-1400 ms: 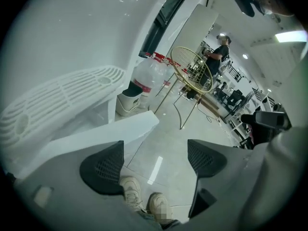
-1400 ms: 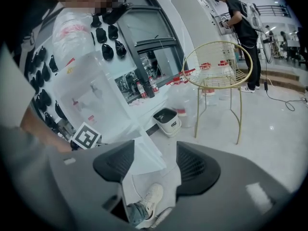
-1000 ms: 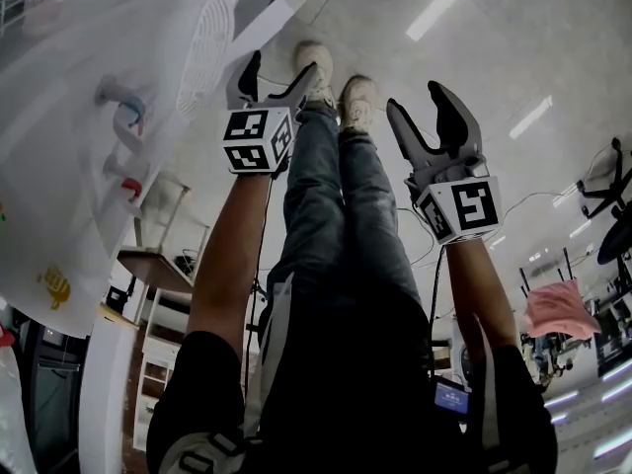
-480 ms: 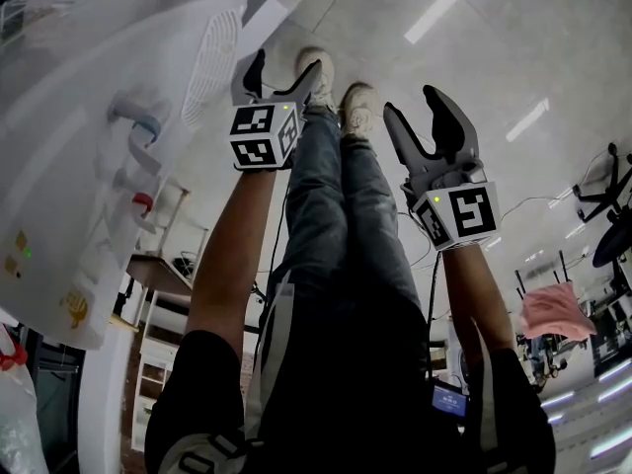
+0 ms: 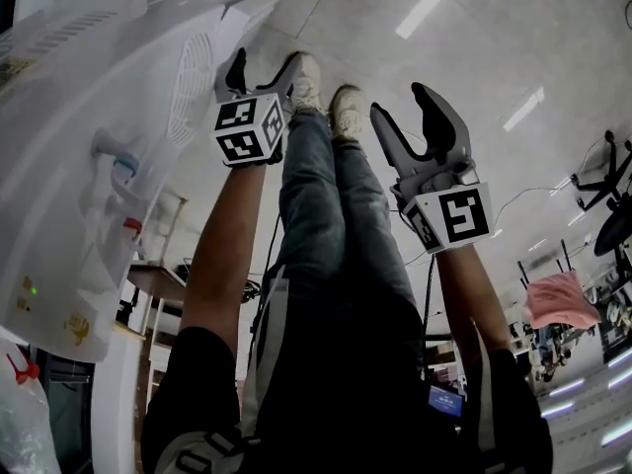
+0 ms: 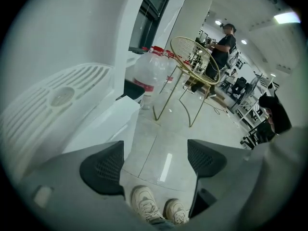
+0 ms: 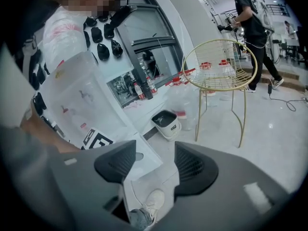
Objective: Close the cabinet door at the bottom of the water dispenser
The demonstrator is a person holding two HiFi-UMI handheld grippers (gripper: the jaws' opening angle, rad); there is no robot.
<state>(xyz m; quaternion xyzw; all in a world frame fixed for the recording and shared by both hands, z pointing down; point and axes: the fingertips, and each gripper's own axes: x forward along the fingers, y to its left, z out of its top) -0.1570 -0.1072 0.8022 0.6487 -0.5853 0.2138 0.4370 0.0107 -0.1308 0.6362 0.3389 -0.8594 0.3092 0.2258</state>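
The white water dispenser fills the left of the head view, with a blue and a red tap. Its bottom cabinet door stands open as a white panel toward the floor. My left gripper hangs open just right of that door, holding nothing. In the left gripper view the door lies left of and beyond the empty left gripper. My right gripper is open further right, over the floor. In the right gripper view the door shows between the jaws of the right gripper, well beyond them.
My shoes stand on the glossy tiled floor right of the dispenser. A gold wire chair, a small white bin and large water bottles stand beyond. A person stands far off. A pink cloth lies right.
Both grippers have drifted a little to the left in the head view, the left one closer to the open door. Their jaws look unchanged.
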